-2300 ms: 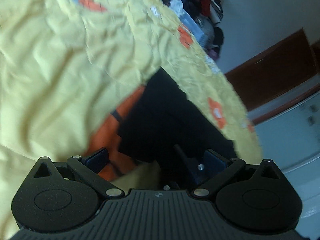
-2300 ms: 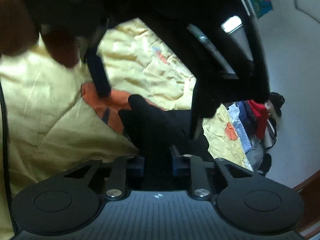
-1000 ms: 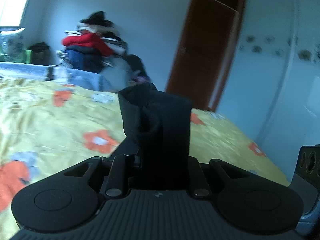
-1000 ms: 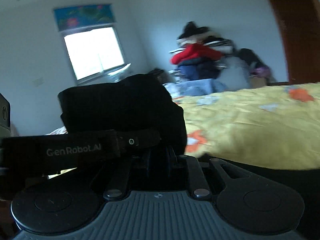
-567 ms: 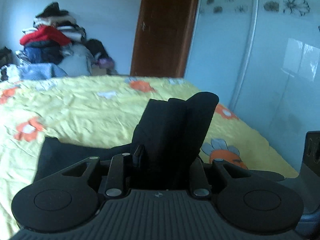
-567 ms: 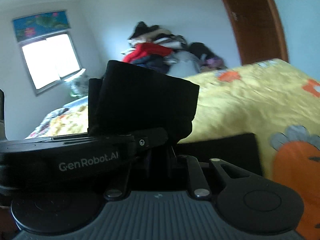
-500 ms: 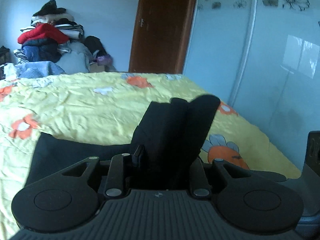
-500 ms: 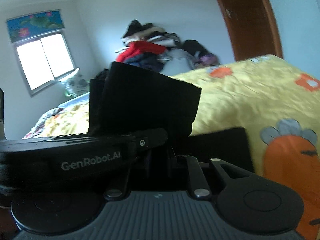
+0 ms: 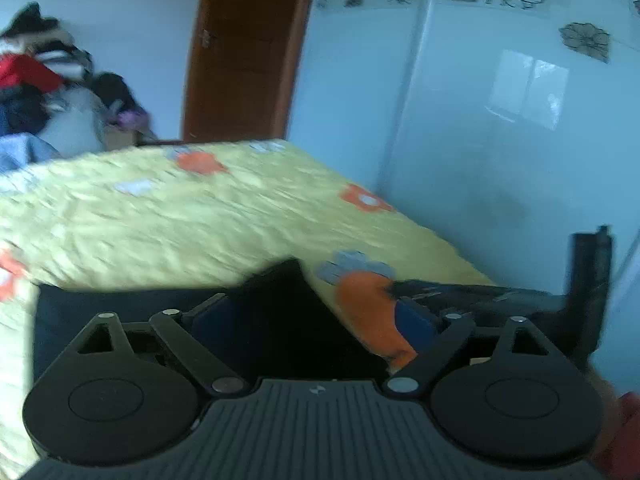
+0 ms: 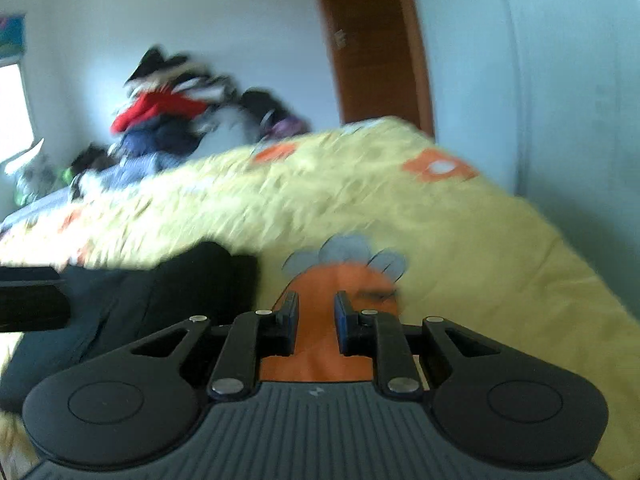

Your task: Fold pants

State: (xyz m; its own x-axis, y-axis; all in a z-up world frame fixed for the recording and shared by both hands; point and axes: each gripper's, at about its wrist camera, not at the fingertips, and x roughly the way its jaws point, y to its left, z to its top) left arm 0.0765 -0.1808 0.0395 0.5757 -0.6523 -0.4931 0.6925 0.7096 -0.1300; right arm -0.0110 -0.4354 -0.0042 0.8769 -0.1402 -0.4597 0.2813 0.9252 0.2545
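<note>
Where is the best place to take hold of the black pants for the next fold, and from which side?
Probably the raised corner of the pants, nearest the carrot print. It stands up from the bedspread, so fingers could close on it from the carrot side, coming low over the bed. The rest lies flat, offering little to pinch.

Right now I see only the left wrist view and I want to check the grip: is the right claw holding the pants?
Observer: No. The right claw is empty. Its fingers stand slightly apart, and only the carrot print shows between them.
Operator: Where are the pants from that side?
Observer: The pants lie heaped on the bed, left of that claw and not touching it.
</note>
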